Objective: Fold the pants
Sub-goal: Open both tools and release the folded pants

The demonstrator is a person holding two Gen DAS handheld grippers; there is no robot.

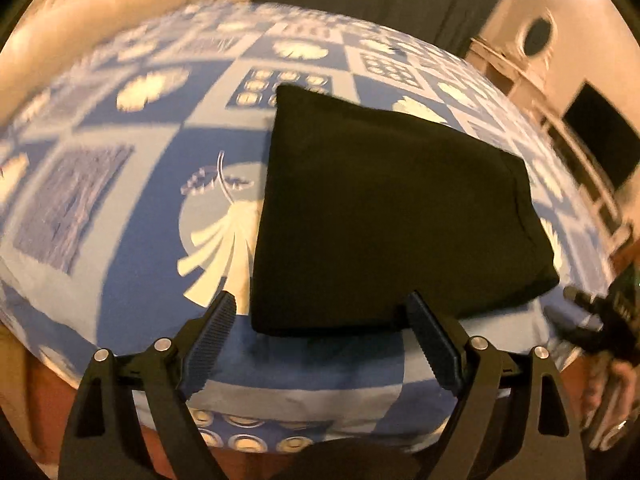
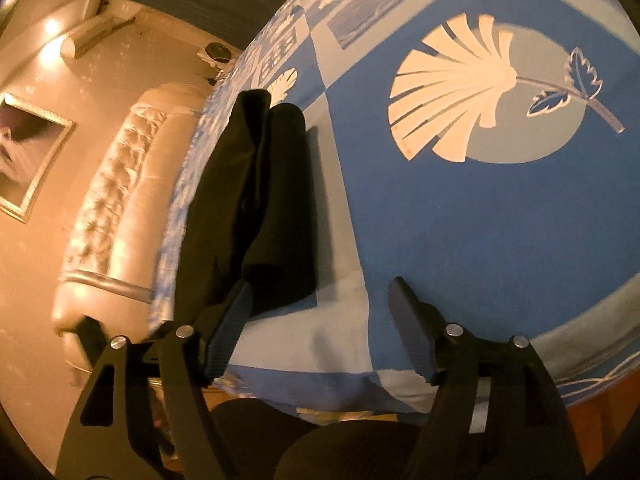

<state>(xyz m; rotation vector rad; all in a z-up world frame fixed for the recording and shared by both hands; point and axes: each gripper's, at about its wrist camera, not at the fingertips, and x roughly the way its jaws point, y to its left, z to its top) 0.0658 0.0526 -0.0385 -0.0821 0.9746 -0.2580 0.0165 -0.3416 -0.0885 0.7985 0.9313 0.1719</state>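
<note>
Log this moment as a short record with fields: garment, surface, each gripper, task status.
garment: black pants, folded into a compact stack, lying flat
surface: bed cover with a blue and white shell and flower pattern
left gripper: open, nothing between its fingers, near edge of the pants just beyond
right gripper: open, empty, pants to its left in its own view
contact: neither gripper grips the pants
task status: fold looks finished
</note>
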